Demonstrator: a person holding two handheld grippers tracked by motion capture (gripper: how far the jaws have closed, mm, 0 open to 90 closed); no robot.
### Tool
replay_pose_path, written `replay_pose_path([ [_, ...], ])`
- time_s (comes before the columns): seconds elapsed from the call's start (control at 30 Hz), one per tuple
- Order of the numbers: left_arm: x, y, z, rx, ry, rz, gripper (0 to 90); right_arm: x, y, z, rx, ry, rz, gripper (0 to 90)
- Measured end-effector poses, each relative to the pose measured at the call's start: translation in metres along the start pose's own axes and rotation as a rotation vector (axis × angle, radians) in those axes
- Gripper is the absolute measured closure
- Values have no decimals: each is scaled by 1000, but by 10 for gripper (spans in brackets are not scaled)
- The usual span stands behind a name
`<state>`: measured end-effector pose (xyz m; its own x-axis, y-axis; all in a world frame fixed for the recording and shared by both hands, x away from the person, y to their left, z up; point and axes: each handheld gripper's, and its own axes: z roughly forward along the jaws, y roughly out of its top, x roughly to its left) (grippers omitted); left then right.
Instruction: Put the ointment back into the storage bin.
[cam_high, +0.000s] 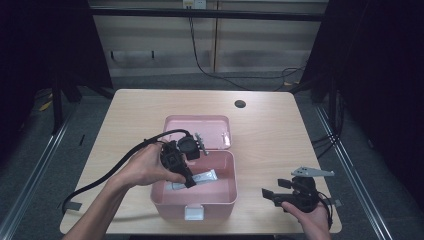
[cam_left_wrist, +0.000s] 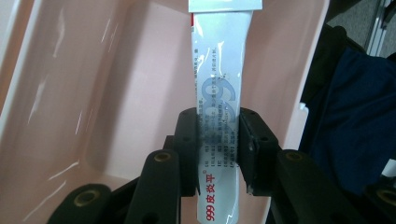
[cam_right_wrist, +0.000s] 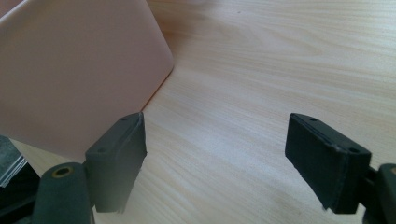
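Pink plastic box (cam_high: 195, 197), lid open, sits near the counter's (cam_high: 270, 130) front edge. Left gripper (cam_high: 190, 182) reaches down into the box from its left side, wrist bent, cable trailing off to the left. Its fingers (cam_left_wrist: 189, 140) are clamped on a white tube (cam_left_wrist: 219, 116) printed with blue and red text; the tube lies lengthwise inside the box, close to one pink wall. Right gripper (cam_high: 272, 195) rests low just right of the box, near the front edge, fingers (cam_right_wrist: 119, 154) spread wide with nothing between them. Pale wood-grain counter, bare right of the box and behind its lid. Beyond the box: dark floor, cables, light wall panels.
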<state>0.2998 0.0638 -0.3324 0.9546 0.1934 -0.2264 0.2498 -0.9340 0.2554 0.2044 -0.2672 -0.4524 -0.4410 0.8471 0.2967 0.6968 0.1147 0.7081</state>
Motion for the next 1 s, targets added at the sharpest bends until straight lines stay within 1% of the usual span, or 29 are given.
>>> replay_pose_path([
  [0.07, 2, 1, 6, 17, 3, -3, 709, 0, 0, 0, 0, 2, -2, 203],
  [0.1, 2, 1, 6, 17, 3, -3, 709, 0, 0, 0, 0, 2, -2, 203],
  [0.13, 2, 1, 11, 30, 0, -4, 709, 0, 0, 0, 1, 3, -1, 203],
  [0.17, 2, 1, 11, 30, 0, -4, 709, 0, 0, 0, 1, 4, 1, 203],
  [0.2, 1, 3, 15, 32, -10, 0, 709, 0, 0, 0, 1, 4, 0, 203],
  [0.23, 1, 3, 15, 32, -10, 0, 709, 0, 0, 0, 1, 4, 0, 203],
  [0.27, 1, 5, 18, 43, -17, 11, 709, 0, 0, 0, 1, 4, -1, 202],
  [0.3, 1, 5, 18, 43, -17, 11, 709, 0, 0, 0, 1, 4, -1, 202],
  [0.37, 1, 6, 23, 58, -22, 16, 709, 0, 0, 0, 0, 4, 0, 202],
  [0.43, 0, 6, 27, 66, -23, 11, 709, 0, 0, 0, 1, 4, 0, 202],
  [0.47, 1, 7, 30, 72, -28, 21, 709, 0, 0, 0, 1, 3, 0, 202],
  [0.57, 1, 8, 33, 72, -33, 17, 709, 0, 0, 0, 1, 3, 2, 200],
  [0.67, 1, 10, 40, 94, -40, 26, 709, 0, 0, 0, 2, 4, 2, 199],
  [0.77, 1, 10, 44, 97, -50, 30, 709, 0, 0, 0, 2, 4, -1, 199],
  [0.87, -1, 11, 49, 120, -53, 39, 709, 0, 0, 0, 3, 5, -1, 199],
  [1.0, -2, 11, 55, 124, -59, 42, 709, 0, 0, 0, 6, 5, -3, 199],
])
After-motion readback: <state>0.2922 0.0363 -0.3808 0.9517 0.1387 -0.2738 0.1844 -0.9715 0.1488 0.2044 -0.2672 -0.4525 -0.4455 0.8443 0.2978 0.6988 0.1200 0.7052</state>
